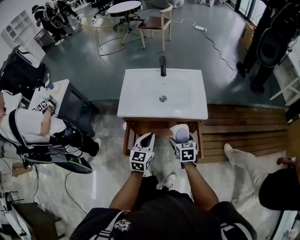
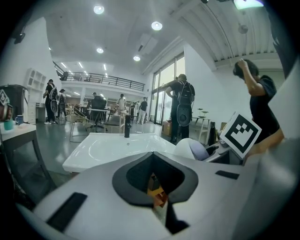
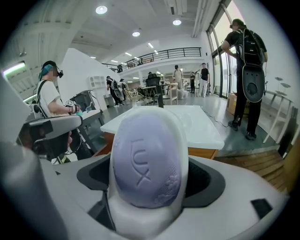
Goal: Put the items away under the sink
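Note:
A white sink (image 1: pixel 138 104) with a dark faucet (image 1: pixel 162 65) sits on a wooden cabinet (image 1: pixel 161 125) straight ahead of me. My right gripper (image 1: pixel 184 140) is shut on a white bottle (image 1: pixel 180 133) at the cabinet's front edge, just below the sink rim. In the right gripper view the bottle (image 3: pixel 145 159) fills the jaws, upright, its lilac face embossed LUX. My left gripper (image 1: pixel 146 137) is beside it on the left, jaws closed to a point. In the left gripper view its jaws meet, and a sliver of orange-brown (image 2: pixel 155 192) shows in the hollow; I cannot tell what that is.
A seated person (image 1: pixel 33 125) with gear and cables is at the left, near a dark-fronted desk (image 1: pixel 77 107). Another person's leg and shoe (image 1: pixel 236 157) rest by the wooden decking (image 1: pixel 246 125) on the right. A chair (image 1: pixel 156 24) and a round table (image 1: pixel 124 8) stand behind the sink.

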Tool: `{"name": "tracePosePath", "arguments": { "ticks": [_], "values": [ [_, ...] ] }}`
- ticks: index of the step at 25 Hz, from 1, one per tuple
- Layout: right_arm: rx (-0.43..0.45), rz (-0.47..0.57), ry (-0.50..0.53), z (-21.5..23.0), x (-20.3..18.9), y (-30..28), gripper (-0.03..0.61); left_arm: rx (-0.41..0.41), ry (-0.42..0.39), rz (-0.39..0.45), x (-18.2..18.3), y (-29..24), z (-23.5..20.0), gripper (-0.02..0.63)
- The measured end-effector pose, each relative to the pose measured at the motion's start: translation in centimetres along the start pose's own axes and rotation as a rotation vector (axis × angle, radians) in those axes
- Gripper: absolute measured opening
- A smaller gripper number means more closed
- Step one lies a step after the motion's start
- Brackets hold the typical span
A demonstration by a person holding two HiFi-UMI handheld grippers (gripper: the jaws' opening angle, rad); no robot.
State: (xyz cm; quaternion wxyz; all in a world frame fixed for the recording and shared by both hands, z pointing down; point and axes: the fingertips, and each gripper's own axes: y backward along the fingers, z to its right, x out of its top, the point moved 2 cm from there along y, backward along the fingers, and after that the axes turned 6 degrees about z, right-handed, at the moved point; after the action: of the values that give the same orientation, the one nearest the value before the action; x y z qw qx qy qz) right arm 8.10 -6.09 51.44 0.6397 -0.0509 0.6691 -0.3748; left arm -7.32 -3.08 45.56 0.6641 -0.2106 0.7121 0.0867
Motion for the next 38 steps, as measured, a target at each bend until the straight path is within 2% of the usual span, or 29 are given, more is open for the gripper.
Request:
{"name": "tracePosePath", "arguments": {
  "ticks": [4, 10, 14, 18, 20, 25, 32, 38],
  "values": [
    [-0.015, -0.005, -0.005, -1.3, -1.0, -0.8, 0.472, -0.011, -0.009, -0.024, -1.5, 0.2, -1.0, 0.006],
    [-0.074, -0.009, -0.015, -2.5, -2.2, -2.4, 0.472, -0.056, -0.088, -0.033, -2.2, 0.0, -2.2, 0.005],
    [-0.098, 0.001, -0.019, -3.2, -3.0, -5.3, 0.472, -0.079, -0.06, -0.056, -4.1, -0.7, -3.9, 0.006],
    [-0.117, -0.005, -0.01, -3.7, -5.1, -8.1, 0.472, -0.056, -0.005, -0.073, -7.2, -1.0, -5.2, 0.005],
    [-0.116, 0.002, -0.004, -3.6, -6.2, -9.8, 0.472, -0.052, -0.008, -0.07, -8.8, -1.9, -6.0, 0.006],
    [-0.11, 0.024, 0.026, -2.5, -10.8, -14.9, 0.472, -0.053, -0.012, -0.034, -15.2, -5.3, -7.6, 0.005],
    [-0.082, 0.005, 0.003, 0.5, -20.3, -23.5, 0.472, 0.007, 0.038, 0.001, -27.8, -11.0, -10.3, 0.006],
    [-0.069, 0.03, 0.038, 2.1, -25.4, -29.3, 0.472, 0.035, -0.018, 0.044, -35.7, -13.9, -12.6, 0.005]
  ]
}}
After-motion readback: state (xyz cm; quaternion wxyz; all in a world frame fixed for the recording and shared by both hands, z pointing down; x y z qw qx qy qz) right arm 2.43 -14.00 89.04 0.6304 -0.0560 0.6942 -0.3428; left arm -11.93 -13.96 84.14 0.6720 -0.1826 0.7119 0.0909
